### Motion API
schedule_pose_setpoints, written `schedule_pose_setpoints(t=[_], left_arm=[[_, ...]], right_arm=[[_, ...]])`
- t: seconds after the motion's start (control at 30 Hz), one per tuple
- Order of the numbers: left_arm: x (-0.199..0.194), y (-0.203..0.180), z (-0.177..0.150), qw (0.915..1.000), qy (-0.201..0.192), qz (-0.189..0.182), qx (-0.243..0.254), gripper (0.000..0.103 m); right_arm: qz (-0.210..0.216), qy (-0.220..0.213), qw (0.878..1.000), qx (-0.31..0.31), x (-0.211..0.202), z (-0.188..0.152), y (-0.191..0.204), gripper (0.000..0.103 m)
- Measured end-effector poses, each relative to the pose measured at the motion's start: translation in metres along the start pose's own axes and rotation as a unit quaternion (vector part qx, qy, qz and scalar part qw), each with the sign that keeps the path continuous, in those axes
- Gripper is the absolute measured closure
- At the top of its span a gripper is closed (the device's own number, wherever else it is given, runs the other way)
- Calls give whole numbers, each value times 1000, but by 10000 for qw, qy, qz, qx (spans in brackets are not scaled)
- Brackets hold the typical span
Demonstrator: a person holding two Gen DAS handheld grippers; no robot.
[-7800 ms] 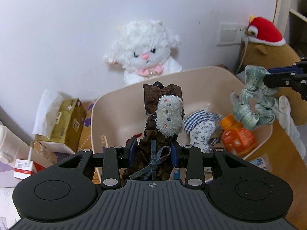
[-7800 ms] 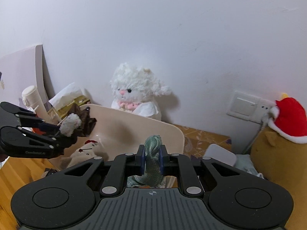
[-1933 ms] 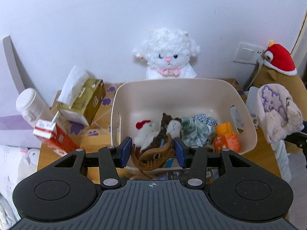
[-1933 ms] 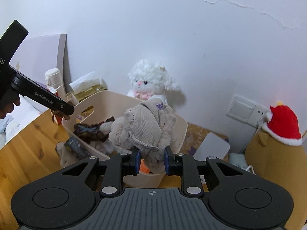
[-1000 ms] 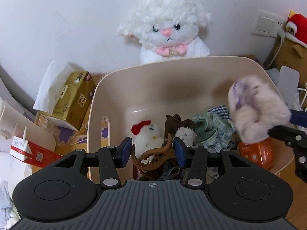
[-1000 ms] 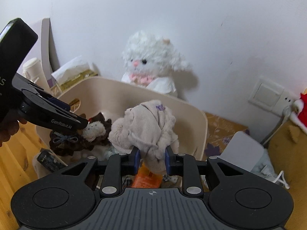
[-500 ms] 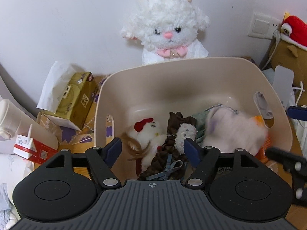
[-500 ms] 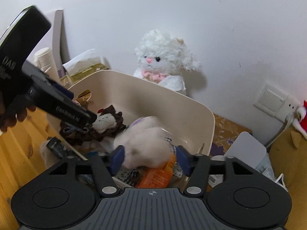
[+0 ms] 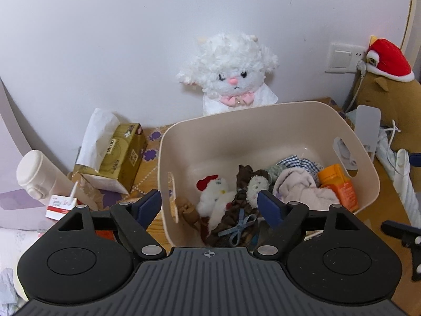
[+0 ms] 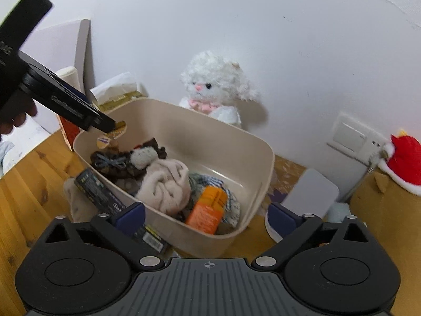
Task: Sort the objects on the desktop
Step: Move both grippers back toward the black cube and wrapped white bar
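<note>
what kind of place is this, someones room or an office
Most likely a bedroom or home desk corner: a white plush lamb sits against the wall, a tissue box lies on the wooden desktop, and a beige bin holds small soft items.

A white plush lamb (image 9: 231, 76) sits against the wall (image 9: 105, 39), pink bow at its neck. A gold tissue box (image 9: 118, 155) lies tilted to the left, a tissue sticking out — beside it a white bottle (image 9: 36, 173) and a small red-and-white carton (image 9: 60, 206). On the right, a wall switch (image 9: 342, 58) and a brown plush (image 9: 389, 89) in a red hat, by a white stand (image 9: 367, 129). The desk (image 10: 23, 184) is wood.
</note>
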State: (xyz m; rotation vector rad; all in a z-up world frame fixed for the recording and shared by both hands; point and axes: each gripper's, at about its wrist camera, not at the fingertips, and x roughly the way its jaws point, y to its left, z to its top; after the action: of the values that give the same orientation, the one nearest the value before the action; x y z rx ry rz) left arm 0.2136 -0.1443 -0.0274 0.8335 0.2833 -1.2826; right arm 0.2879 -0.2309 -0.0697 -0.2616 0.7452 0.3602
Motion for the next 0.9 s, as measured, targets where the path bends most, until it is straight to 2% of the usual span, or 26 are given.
schedule_pose_setpoints(t=[0.17, 0.4, 0.67, 0.9], left_arm=[[-10, 8, -12, 9999, -98, -67, 103, 21], [-15, 17, -36, 9983, -228, -65, 524, 21], [6, 34, -65, 9974, 248, -180, 649, 21], [30, 35, -88, 9915, 457, -169, 1207, 21]], right_arm=[[-119, 126, 9998, 55, -5, -14, 1, 0], [-170, 437, 9989, -38, -3, -34, 5, 0], [-378, 744, 9965, -105, 8, -53, 8, 0], [-409, 1153, 9918, -363, 28, -69, 10, 0]])
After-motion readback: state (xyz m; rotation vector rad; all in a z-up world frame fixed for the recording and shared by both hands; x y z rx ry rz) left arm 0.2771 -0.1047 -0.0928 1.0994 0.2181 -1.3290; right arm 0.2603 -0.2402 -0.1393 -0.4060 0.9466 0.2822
